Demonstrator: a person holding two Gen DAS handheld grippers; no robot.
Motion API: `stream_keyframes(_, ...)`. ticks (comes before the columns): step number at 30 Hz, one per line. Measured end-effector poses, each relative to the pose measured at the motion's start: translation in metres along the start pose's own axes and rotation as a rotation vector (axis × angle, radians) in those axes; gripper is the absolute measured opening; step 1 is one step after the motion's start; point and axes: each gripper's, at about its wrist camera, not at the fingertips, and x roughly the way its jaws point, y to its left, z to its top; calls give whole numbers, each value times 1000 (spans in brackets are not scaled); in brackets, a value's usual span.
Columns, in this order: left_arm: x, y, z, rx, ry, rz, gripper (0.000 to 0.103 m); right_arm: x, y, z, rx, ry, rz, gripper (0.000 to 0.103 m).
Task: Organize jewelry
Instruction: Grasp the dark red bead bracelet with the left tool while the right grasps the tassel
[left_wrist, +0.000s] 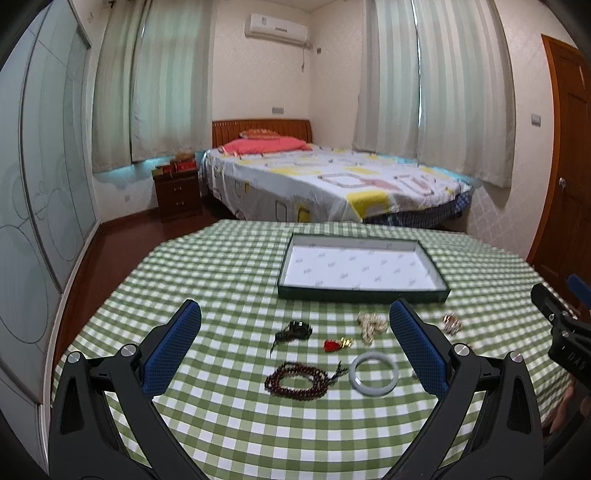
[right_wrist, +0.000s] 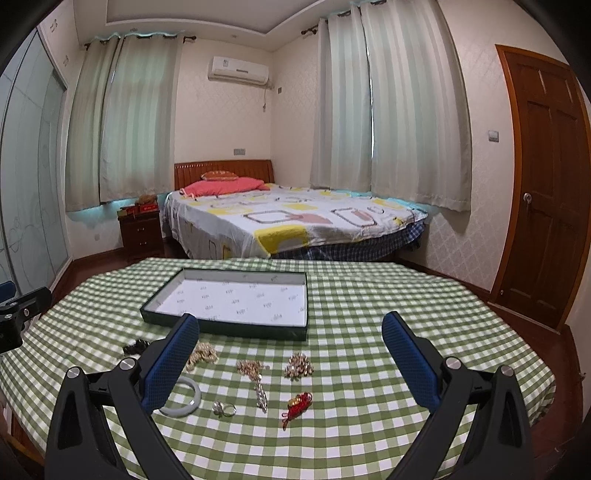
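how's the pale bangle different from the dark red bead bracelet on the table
The pale bangle is one smooth, rigid grey-white ring; the dark red bead bracelet is a string of many small beads coiled in several loops. The bangle is plain, while the bead bracelet ends in a dark tassel. The bangle lies nearer the right hand-held gripper, the beads further left. Both lie flat on the checked tablecloth, outside the tray.

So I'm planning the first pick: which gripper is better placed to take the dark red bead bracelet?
Left. The dark red bead bracelet lies between the open fingers of the left gripper, just ahead. The right gripper is open over other pieces, and its view doesn't show the bracelet.
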Motion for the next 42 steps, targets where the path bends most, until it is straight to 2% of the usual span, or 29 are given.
stream_keyframes(6,48,5,-33,2,134,-3,98,32,-3,-28,-14,81,-5,97)
stream_keyframes(8,61,5,-42,7,171,-2,92,45,-4,-39,-12,124,-4,97)
stream_keyframes(10,77,6,-51,7,221,-11,79,54,-6,-47,-7,145,-1,97)
stream_keyframes(12,89,7,-58,0,257,-30,78,65,-7,-55,0,180,3,97)
stream_keyframes(15,107,6,-67,-9,307,-43,77,77,-9,-62,10,219,8,97)
stream_keyframes(24,144,3,-78,-12,394,-52,78,99,-10,-74,18,282,19,97)
stream_keyframes(28,153,2,-81,-17,414,-44,88,104,-13,-77,29,302,22,97)
stream_keyframes(33,158,10,-86,-65,434,-77,87,107,-12,-78,35,316,30,97)
stream_keyframes(35,157,11,-85,-56,434,-75,82,109,-10,-79,30,324,32,97)
stream_keyframes(36,157,10,-85,-48,430,-66,75,110,-9,-79,29,328,33,97)
stream_keyframes(38,155,11,-86,-39,421,-64,69,111,-10,-80,29,333,35,97)
stream_keyframes(40,153,14,-86,-41,412,-66,54,111,-11,-80,33,334,35,97)
stream_keyframes(42,153,17,-86,-56,407,-69,45,111,-12,-81,37,338,34,97)
